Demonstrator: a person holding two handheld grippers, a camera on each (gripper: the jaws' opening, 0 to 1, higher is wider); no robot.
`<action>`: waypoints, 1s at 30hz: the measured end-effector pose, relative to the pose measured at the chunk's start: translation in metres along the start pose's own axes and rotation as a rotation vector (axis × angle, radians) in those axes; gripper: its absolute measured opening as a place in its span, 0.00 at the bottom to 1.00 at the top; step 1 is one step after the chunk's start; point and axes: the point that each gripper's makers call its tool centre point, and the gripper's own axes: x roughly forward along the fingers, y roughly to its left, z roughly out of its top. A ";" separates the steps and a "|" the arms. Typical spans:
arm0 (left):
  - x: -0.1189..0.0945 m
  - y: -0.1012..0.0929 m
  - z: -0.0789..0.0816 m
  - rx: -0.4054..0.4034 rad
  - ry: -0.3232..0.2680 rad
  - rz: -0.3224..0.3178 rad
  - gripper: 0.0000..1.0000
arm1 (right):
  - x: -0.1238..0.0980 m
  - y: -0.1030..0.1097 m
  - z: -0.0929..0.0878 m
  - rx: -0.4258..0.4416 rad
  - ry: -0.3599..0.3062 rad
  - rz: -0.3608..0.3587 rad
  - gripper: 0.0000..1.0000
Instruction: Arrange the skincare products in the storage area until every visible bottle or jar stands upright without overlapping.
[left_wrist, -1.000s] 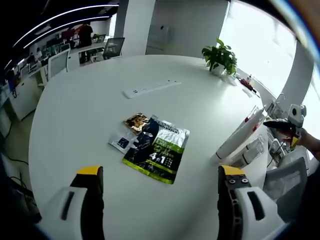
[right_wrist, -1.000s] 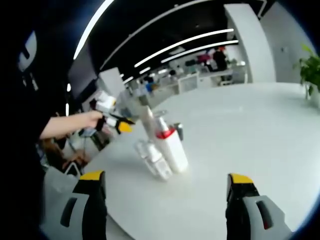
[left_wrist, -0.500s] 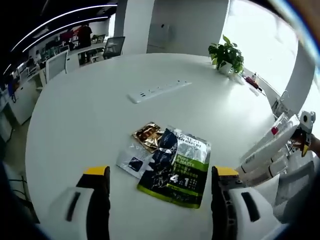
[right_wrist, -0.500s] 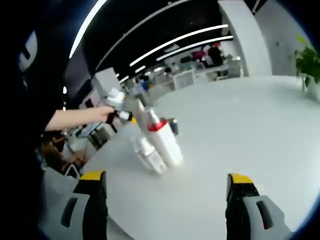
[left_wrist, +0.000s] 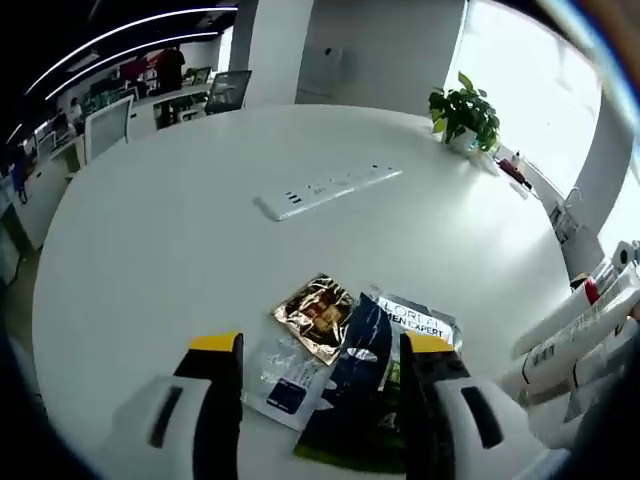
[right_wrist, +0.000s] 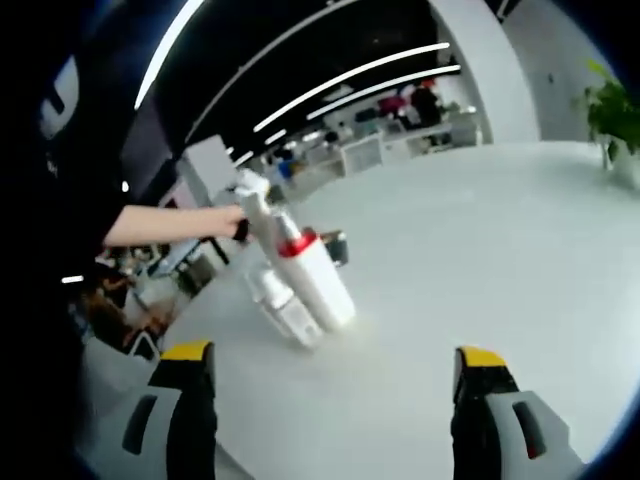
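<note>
table: round white top (left_wrist: 180, 210)
centre: power strip (left_wrist: 328, 190)
lower middle: sachets (left_wrist: 345, 350)
upper right: potted plant (left_wrist: 465, 110)
right edge: bottles lay flat (left_wrist: 585, 320)

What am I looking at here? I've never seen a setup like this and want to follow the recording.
A person holds two handheld grippers, each with its own fisheye camera looking along its jaws. In the left gripper view, the open left gripper hovers over flat sachets on a round white table, with a power strip and a potted plant beyond. In the right gripper view, the right gripper is open, facing white bottles lying at the table edge. Neither holds anything.
</note>
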 end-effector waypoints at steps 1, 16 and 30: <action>0.002 0.000 0.000 0.011 0.010 0.000 0.58 | 0.000 -0.001 -0.001 0.005 0.001 -0.003 0.99; 0.029 0.001 0.005 0.061 0.085 0.055 0.43 | 0.004 -0.007 -0.004 0.022 0.008 -0.004 0.99; 0.037 0.011 0.005 0.093 0.097 0.063 0.44 | 0.004 -0.011 -0.008 0.042 0.009 -0.010 0.98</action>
